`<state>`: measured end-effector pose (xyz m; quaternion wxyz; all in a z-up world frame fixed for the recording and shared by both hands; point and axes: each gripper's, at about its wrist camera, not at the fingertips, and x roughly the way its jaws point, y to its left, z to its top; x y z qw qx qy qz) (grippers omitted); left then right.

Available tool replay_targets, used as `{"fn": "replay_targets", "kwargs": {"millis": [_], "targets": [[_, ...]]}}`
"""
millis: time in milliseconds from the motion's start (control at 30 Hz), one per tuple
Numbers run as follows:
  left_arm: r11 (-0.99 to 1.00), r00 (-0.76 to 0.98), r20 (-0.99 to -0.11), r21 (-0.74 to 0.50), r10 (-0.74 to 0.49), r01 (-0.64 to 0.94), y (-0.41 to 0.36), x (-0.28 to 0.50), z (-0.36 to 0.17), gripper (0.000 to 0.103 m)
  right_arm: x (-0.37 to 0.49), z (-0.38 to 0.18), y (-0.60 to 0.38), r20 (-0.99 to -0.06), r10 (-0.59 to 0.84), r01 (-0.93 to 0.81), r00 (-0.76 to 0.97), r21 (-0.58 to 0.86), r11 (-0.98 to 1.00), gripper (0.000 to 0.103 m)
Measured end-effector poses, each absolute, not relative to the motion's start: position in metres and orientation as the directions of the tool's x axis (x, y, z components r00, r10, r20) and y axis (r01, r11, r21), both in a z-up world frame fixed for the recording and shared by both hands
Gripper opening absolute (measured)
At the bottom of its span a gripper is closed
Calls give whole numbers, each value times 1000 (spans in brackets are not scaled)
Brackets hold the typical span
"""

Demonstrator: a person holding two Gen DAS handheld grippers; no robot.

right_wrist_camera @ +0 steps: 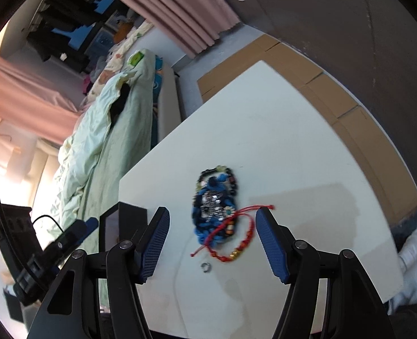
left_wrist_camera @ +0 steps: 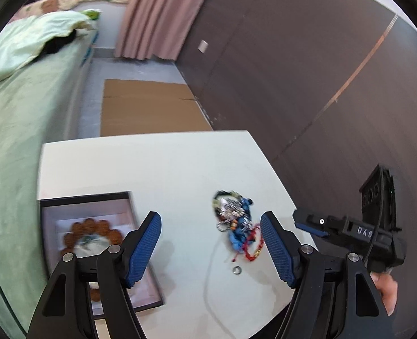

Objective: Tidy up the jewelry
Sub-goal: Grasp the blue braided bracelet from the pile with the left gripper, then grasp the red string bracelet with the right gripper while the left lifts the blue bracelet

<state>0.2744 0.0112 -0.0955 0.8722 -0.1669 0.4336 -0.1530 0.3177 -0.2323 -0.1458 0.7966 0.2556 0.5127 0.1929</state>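
A pile of jewelry (left_wrist_camera: 233, 214) lies on the white table (left_wrist_camera: 163, 166): blue and dark beaded pieces, a red cord bracelet (left_wrist_camera: 253, 247) and a small silver ring (left_wrist_camera: 237, 270). The pile (right_wrist_camera: 215, 206), the red bracelet (right_wrist_camera: 236, 243) and the ring (right_wrist_camera: 207, 267) also show in the right wrist view. A black-framed jewelry box (left_wrist_camera: 95, 248) at the table's left holds an orange bead bracelet (left_wrist_camera: 91, 228). My left gripper (left_wrist_camera: 211, 248) is open and empty, between the box and the pile. My right gripper (right_wrist_camera: 212, 247) is open and empty, just in front of the pile.
A bed with green covers (left_wrist_camera: 19, 130) runs along the left of the table. Flat cardboard (left_wrist_camera: 149, 107) lies on the floor beyond it. A dark wall (left_wrist_camera: 307, 70) stands to the right. The right gripper (left_wrist_camera: 349, 231) shows at the table's right edge.
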Motion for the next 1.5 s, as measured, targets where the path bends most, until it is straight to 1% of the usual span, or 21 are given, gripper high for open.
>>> {"fn": "replay_targets", "kwargs": {"millis": [67,100,167,267,467,533,600,667,800,833,867,900,933,1133,1200,1267,1500], "targets": [[898,560,-715,-415,-419,142,-1,278,-100,66,317,-149,-240,-728,555,-24,403,598,801,62],[899,550,-721,-411,-422,151,-8,280,-103,64,316,-150,-244,-732,551,-14,401,597,802,58],[899,530,-733,-405,-427,164,-20,283,-109,57,315,-154,-249,-733,555,1,393,604,797,53],[896,504,-745,-409,-437,173,-32,288,-118,49,314,-157,-258,-731,563,17,385,616,788,49],[897,476,-763,-405,-438,177,-50,299,-132,47,311,-157,-269,-732,558,25,392,615,788,48],[900,462,-773,-399,-434,177,-56,303,-139,47,311,-162,-272,-741,553,37,381,610,792,44],[905,452,-784,-387,-425,179,-62,306,-146,46,313,-167,-274,-745,561,51,361,617,786,35],[909,445,-794,-377,-415,177,-66,309,-152,38,313,-174,-275,-745,574,60,339,626,778,34],[915,449,-799,-371,-400,156,-68,314,-164,36,314,-177,-270,-752,574,51,324,620,783,33],[915,448,-799,-374,-401,151,-68,316,-167,30,314,-178,-269,-753,574,48,321,618,784,33],[914,445,-799,-379,-403,147,-67,317,-168,21,314,-179,-268,-755,573,47,318,616,786,32],[913,442,-800,-382,-405,145,-68,317,-169,16,314,-180,-266,-758,572,45,313,614,788,31],[913,440,-802,-382,-404,143,-67,317,-171,9,314,-181,-267,-760,572,45,310,612,789,31],[899,482,-763,-411,-431,153,-63,309,-157,7,317,-184,-256,-774,566,27,282,597,802,29],[895,493,-751,-416,-439,164,-62,307,-150,2,317,-184,-250,-780,562,19,275,589,808,29],[884,498,-736,-436,-458,169,-59,305,-144,2,317,-185,-246,-787,554,11,272,578,816,29],[872,532,-702,-459,-474,171,-45,298,-129,2,318,-185,-223,-844,461,-29,275,472,881,26]]}}
